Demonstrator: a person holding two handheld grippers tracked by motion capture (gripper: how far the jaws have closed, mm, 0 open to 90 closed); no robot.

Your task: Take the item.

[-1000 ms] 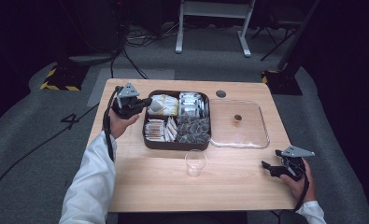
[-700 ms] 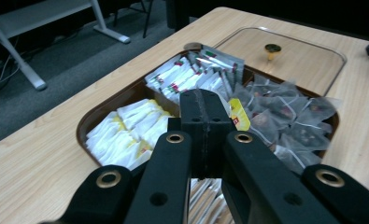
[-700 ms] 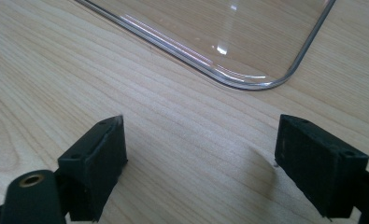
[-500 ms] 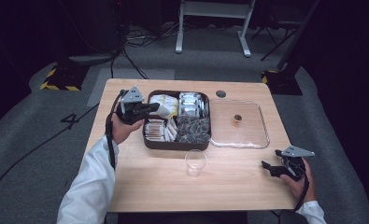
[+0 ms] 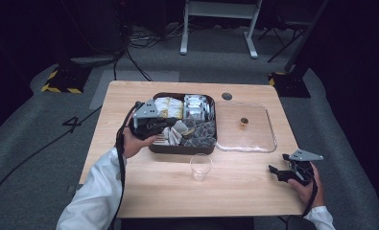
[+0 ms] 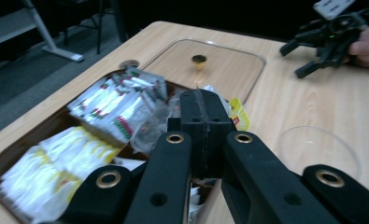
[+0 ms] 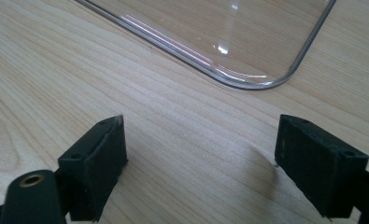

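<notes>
My left gripper (image 5: 170, 125), jaws clamped on a yellow-tagged tea packet (image 6: 236, 116), hangs above the dark compartment tray (image 5: 177, 147); carrying it to the clear glass cup (image 5: 201, 167) looks next. My right gripper (image 5: 279, 173) rests open.

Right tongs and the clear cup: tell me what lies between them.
Bare tabletop lies between the right tongs and the clear cup, as the high view shows.

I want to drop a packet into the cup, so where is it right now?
In the high view the clear cup stands upright on the table, near its front middle, just in front of the packet tray and left of the right gripper.
</notes>
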